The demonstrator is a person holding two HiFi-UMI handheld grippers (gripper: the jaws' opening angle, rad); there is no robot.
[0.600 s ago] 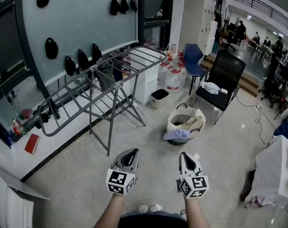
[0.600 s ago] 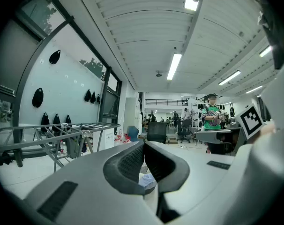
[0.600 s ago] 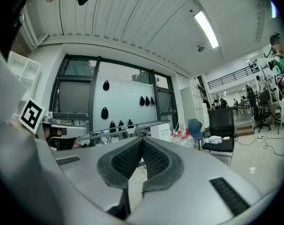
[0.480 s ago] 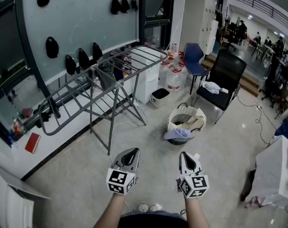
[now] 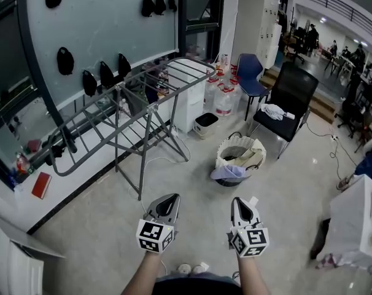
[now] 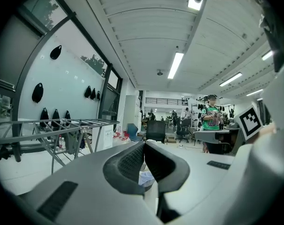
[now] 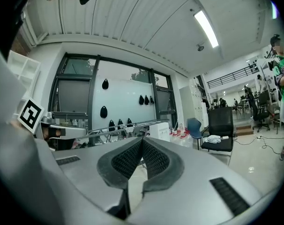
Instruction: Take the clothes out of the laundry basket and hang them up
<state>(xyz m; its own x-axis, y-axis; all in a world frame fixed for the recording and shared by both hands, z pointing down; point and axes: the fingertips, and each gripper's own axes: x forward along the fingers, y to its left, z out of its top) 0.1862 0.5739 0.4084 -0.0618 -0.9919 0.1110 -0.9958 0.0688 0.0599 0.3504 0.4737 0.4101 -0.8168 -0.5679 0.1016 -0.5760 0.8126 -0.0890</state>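
Head view: I have both grippers low in front of me over bare floor, the left gripper (image 5: pixel 168 201) and the right gripper (image 5: pixel 243 205) side by side, each with its jaws pressed together and nothing in them. The laundry basket (image 5: pixel 221 155) stands on the floor well ahead of the right gripper, near the black office chair (image 5: pixel 294 91). A pale blue garment (image 5: pixel 229 173) hangs over the basket's near rim, and cream-coloured cloth (image 5: pixel 251 156) lies piled against its far side; the rest of the inside is dark. A white cloth (image 5: pixel 273 112) lies on the chair's seat. The grey drying rack (image 5: pixel 143 100) stands to the left of the basket, its rails bare. A small waste bin (image 5: pixel 205 126) sits between the rack and the basket; I cannot tell what is in it. Clear water jugs (image 5: pixel 223 101) are grouped behind it.

Left gripper view: the jaws meet at the tips, holding nothing. A bit of pale blue fabric (image 6: pixel 146 178) shows below them, and the rack stretches off to the left.

Right gripper view: the jaws are closed on nothing. Beyond them I see the rack and, to the right, the black chair with the white cloth on it.
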